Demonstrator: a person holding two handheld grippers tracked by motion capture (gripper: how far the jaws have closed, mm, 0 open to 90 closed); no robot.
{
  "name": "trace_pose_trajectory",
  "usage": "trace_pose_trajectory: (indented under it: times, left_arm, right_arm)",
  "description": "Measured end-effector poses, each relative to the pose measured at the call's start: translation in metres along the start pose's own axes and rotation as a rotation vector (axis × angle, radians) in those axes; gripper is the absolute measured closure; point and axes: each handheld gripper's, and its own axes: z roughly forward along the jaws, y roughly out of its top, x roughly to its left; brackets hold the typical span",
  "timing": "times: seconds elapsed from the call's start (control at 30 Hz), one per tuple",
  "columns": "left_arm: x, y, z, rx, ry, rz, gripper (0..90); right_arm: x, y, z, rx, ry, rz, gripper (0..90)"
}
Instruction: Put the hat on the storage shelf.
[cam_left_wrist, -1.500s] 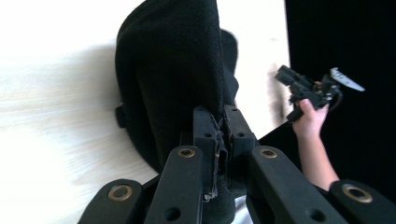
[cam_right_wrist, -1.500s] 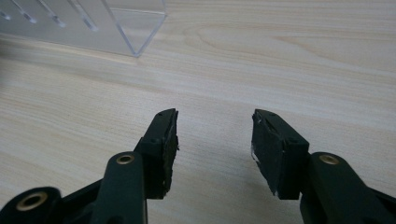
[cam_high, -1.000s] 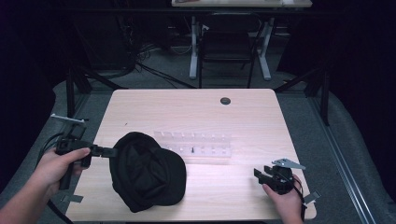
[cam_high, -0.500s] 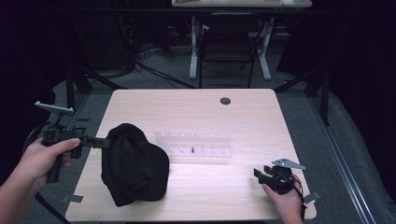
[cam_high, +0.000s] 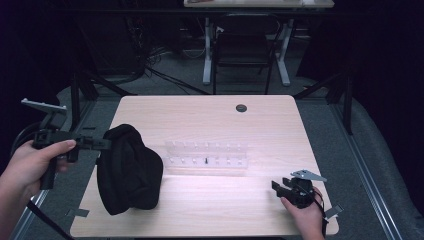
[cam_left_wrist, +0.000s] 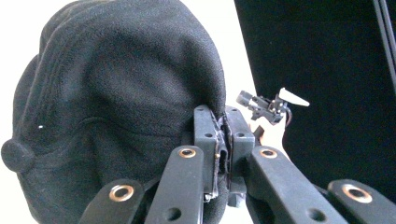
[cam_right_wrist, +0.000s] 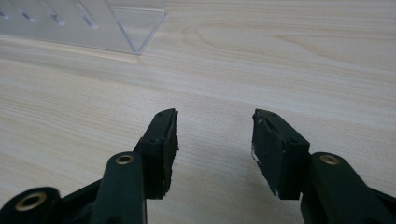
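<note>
Our left gripper (cam_left_wrist: 223, 140) has its jaws pinched together on a thin fold at the edge of the black soft-fabric cap (cam_high: 128, 170), which hangs from that pinch at about nine o'clock on the pale wooden table (cam_high: 210, 115), its lower part slumped on the tabletop near the left edge. The likeliest trouble, as we judge it, is the fabric sliding out of so narrow a bite, since the cap's whole weight pulls on one small fold; a quick swing could shake it loose or drag it over the table's edge. A sweep toward three o'clock could also knock the clear plastic rack (cam_high: 207, 157) lying just beside the cap at the table's middle. Our left hand (cam_high: 30, 165) holds its gripper level, off the table's nine o'clock side, jaws pointing inward. Our right gripper (cam_right_wrist: 215, 140) rests low at about five o'clock, jaws spread wide with nothing between them, aimed toward the rack's near corner.
</note>
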Motion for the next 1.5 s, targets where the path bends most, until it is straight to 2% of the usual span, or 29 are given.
trace_pose_trajectory:
  times: [0.17,0.4,0.73,0.93,1.13,1.5]
  left_arm:
    - [-0.009,0.005,-0.009,-0.024,-0.012,0.012,86.2]
    - [-0.020,0.013,-0.011,-0.028,-0.032,0.029,86.2]
    - [-0.032,0.029,-0.010,-0.046,-0.027,0.027,86.2]
    - [-0.043,0.038,-0.010,-0.065,-0.019,0.044,86.2]
    - [-0.053,0.053,-0.003,-0.074,-0.025,0.062,86.2]
    - [-0.063,0.071,0.017,-0.086,-0.032,0.060,86.2]
  right_arm:
    - [0.000,0.000,0.000,-0.001,0.000,0.001,49.7]
    - [0.001,0.000,0.000,0.004,-0.005,-0.003,49.7]
    - [0.000,0.000,0.000,-0.002,0.001,-0.003,49.7]
    - [0.000,0.000,0.000,-0.001,0.001,-0.003,49.7]
    - [0.000,0.000,0.000,-0.001,0.002,-0.003,49.7]
    - [-0.001,0.000,0.000,0.001,0.002,-0.004,49.7]
